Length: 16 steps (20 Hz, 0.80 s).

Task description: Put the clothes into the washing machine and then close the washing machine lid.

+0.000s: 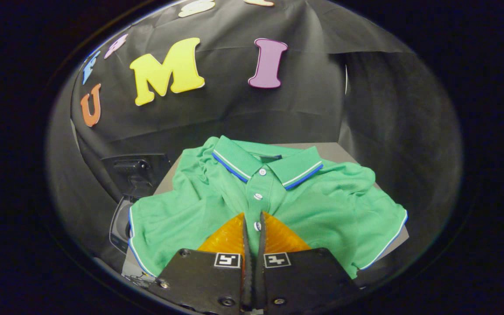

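A green polo shirt with a blue-and-white trimmed collar lies spread on a grey tabletop, collar away from me. My gripper sits over the shirt's button placket, below the second button. Its fingers stand almost together, and a narrow fold of the green fabric with a button on it is pinched between them. The shirt's lower front is hidden under the gripper body.
To the left of the shirt, below the table edge, stands a dark boxy part with a grey rounded piece under it, possibly the washing machine. Black cloth walls close the booth behind and to the right.
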{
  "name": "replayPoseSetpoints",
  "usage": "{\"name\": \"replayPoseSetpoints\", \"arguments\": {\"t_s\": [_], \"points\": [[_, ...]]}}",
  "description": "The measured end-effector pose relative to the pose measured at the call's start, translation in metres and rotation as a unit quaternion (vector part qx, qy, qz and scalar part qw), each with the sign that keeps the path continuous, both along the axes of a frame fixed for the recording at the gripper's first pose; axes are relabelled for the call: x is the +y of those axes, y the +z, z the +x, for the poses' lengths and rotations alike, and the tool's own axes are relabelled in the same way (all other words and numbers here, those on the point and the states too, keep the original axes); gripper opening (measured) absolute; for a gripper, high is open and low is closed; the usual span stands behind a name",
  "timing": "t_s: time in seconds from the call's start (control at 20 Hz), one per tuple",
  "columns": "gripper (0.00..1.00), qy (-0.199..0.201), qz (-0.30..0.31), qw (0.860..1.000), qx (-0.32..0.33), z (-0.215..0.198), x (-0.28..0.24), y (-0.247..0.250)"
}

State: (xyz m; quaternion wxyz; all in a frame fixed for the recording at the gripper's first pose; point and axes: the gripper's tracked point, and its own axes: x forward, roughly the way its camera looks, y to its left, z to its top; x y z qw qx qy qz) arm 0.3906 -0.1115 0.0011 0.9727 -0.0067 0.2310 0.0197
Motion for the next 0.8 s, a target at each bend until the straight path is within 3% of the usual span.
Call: {"name": "replayPoseSetpoints", "arguments": {"t_s": [0.4, 0.6, 0.8], "points": [[0.06, 0.010, 0.045, 0.996, -0.072, -0.018, 0.013, 0.086], [0.06, 0.042, 0.084, 0.990, -0.105, -0.031, 0.036, 0.138], [0.06, 0.088, 0.102, 0.985, -0.112, -0.038, 0.071, 0.161]]}}
